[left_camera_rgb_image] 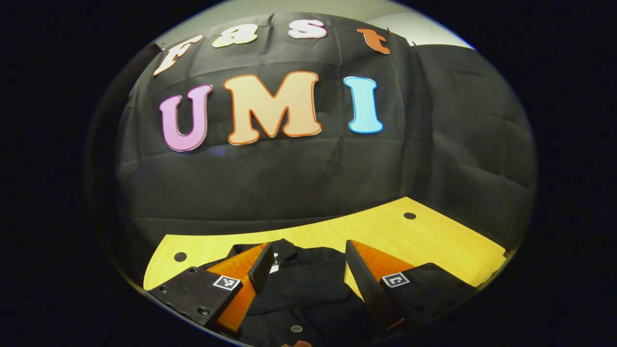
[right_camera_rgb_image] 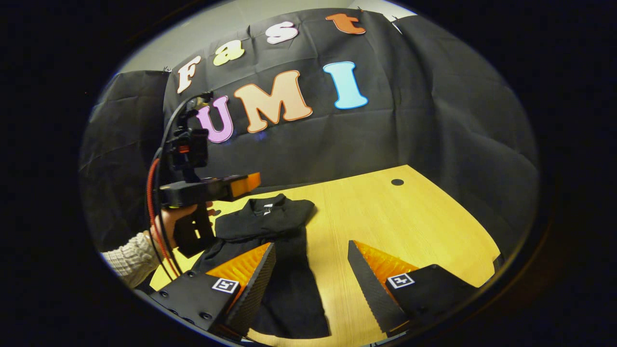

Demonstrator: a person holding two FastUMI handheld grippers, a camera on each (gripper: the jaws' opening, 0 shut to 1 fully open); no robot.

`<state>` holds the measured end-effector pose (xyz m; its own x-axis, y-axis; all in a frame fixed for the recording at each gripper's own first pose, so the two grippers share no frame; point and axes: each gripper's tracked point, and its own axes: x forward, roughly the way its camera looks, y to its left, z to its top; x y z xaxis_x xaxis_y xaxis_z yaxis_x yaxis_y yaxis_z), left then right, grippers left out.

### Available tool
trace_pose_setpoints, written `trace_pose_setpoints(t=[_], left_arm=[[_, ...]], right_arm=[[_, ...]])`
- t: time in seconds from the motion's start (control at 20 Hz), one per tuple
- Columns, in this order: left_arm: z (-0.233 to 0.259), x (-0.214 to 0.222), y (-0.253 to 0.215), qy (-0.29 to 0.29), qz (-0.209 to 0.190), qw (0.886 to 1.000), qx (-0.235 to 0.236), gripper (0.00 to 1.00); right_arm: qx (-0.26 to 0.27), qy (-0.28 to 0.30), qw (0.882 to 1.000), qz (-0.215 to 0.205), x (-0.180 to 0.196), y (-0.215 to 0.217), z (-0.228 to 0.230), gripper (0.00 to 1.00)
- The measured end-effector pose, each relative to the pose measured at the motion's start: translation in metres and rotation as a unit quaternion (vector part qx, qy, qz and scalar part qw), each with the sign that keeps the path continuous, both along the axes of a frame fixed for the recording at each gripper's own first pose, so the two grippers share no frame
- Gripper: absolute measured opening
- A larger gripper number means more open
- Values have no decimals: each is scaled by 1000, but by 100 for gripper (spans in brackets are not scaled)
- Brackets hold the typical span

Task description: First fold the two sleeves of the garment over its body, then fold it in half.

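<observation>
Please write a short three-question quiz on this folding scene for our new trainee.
1. True or false: the left hand-held gripper is shut on the black garment.
2. Multiple choice: the garment lies on A) a wooden table, B) the floor, C) a chair.
3. In the right gripper view, which end of the garment lies nearer the booth wall, the collar or the hem?

Key
1. False; its jaws stand apart above the cloth.
2. A.
3. The collar; the right hand-held gripper hangs open over the near end.

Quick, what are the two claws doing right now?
Left claw: open, holding nothing, above the black shirt.
Right claw: open, holding nothing.
</observation>
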<state>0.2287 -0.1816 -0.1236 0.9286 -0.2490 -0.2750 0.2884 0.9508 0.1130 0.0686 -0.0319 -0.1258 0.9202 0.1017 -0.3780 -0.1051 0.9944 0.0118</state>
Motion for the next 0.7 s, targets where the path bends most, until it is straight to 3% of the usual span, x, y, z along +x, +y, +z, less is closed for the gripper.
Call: trace_pose_setpoints(t=[0.15, 0.4, 0.45, 0.7], left_arm=[[21, -32, 30, -18, 24, 999, -28, 90], [37, -91, 100, -43, 76, 996, -15, 94], [34, -105, 116, -41, 88, 995, -11, 90], [-5, -180, 189, -5, 144, 990, 5, 90]], right_arm=[[-5, 1, 1000, 16, 1, 6, -2, 96], [-13, 2, 999, 46, -13, 26, -17, 95], [-15, 3, 999, 51, -16, 32, -21, 96], [-49, 12, 997, 59, -30, 38, -48, 96]])
